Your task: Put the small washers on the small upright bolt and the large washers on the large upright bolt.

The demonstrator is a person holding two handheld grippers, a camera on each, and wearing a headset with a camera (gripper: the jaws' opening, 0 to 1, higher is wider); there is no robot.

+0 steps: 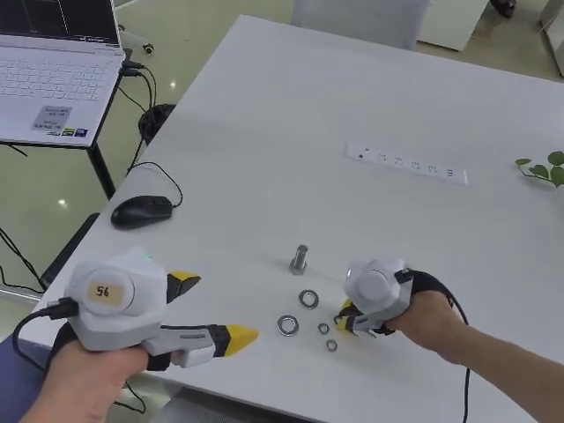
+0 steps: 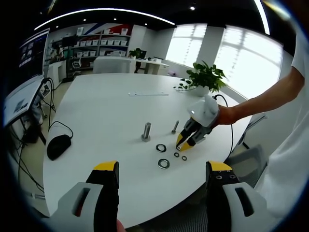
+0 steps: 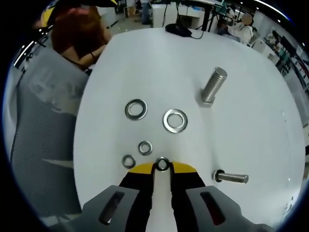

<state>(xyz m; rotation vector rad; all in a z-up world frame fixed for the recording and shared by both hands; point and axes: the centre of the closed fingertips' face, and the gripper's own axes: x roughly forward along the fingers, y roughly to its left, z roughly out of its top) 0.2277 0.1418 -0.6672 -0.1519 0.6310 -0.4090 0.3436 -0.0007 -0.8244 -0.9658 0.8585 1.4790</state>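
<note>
right gripper (image 3: 162,170): jaws all but pressed together, pinching a small washer (image 3: 162,164) at the yellow tips, down low at the table (image 1: 291,132).
left gripper (image 1: 213,308): jaws spread wide with nothing between them, held at the near-left table edge, well apart from the parts.
large bolt (image 3: 213,86): upright on its head, shank bare, on the far side of the washers from the right gripper.
small bolt (image 2: 175,127): upright, shank bare, just beside the right gripper's tips; in the right gripper view it sits just right of the jaws.
large washers (image 3: 136,109): two, flat on the table, the second one (image 3: 175,121) nearer the large bolt; they lie apart from each other, between the large bolt and the right gripper's tips.
loose small washers (image 3: 145,147): two, flat on the table, the other (image 3: 128,161) just left of the jaw tips; close together but not touching.
mouse (image 1: 141,211): at the left table edge, cable looping behind it, well apart from the parts.
power strip (image 1: 405,164): white, lying flat mid-table beyond the large bolt.
laptop (image 1: 53,70): open on a separate stand to the left of the table.
plant (image 1: 546,167): leaves at the far right table edge.
</note>
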